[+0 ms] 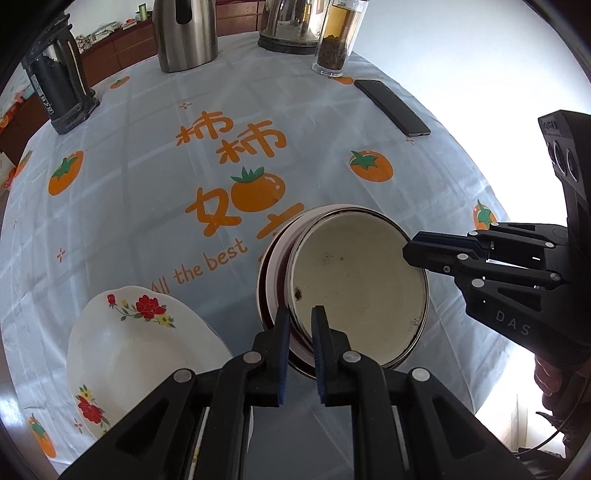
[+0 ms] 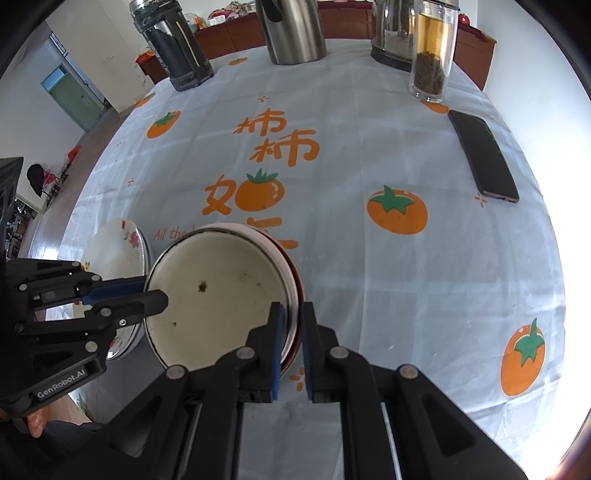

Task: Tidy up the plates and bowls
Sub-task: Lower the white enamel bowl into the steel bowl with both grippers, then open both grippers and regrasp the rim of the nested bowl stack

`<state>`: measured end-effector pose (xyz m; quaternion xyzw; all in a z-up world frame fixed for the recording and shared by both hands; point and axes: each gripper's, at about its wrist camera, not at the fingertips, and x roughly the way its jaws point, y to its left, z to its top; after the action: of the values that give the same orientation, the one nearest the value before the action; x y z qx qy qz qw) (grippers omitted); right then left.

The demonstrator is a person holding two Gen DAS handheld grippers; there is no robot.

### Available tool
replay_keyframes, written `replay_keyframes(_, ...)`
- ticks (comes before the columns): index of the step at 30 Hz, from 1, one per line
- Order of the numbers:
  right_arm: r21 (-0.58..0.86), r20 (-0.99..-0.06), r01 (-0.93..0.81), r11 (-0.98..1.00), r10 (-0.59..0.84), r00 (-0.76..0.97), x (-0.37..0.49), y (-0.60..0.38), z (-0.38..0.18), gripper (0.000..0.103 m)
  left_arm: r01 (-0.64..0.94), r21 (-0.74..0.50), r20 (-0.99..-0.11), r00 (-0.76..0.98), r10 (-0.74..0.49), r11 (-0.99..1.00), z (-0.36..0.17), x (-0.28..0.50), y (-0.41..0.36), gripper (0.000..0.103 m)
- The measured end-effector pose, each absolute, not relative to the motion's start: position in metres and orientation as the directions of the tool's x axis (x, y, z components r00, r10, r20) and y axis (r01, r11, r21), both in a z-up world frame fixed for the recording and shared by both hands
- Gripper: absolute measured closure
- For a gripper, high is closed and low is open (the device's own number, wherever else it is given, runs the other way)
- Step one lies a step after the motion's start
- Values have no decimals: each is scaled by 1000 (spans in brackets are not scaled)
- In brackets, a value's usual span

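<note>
A stack of bowls (image 1: 354,280) sits on the persimmon-print tablecloth; the top one is cream inside with dark specks, and pink and dark red rims show under it. It also shows in the right wrist view (image 2: 218,291). My left gripper (image 1: 301,347) is shut on the stack's near-left rim. My right gripper (image 2: 291,339) is shut on the stack's right rim; it shows from the side in the left wrist view (image 1: 410,254). A white plate with red flowers (image 1: 136,354) lies left of the stack, also seen in the right wrist view (image 2: 118,243).
At the table's far edge stand a steel kettle (image 1: 184,33), a dark thermos (image 1: 59,81), a glass kettle (image 1: 288,26) and a glass jar of tea leaves (image 1: 334,40). A black phone (image 1: 391,107) lies at the far right.
</note>
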<state>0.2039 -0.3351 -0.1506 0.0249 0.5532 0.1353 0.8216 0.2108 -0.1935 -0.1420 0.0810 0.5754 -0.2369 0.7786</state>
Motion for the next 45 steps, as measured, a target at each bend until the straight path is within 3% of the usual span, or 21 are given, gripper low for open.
replay_keyframes(17,204,-897,-186,961,260,359,203,-338,-152,87,454,-122,-937,242,-254,883,-142,210,-190,90)
replay_keyframes(35,221,-883,-152,963,263,388,192,-347,-146,60,407,-162,-934,230,-272,899,-141,213,-182,83)
replay_keyframes(40,212,-879,-146,966,254,404,191,-347,-141,51,409,-157,-930,244,-273,899,-138,212,-184,53)
replay_keyframes(45,193,-886,-138,971,233,401,192,-342,-145,41,402,-151,-932,246,-265,903,-140,213,-184,52)
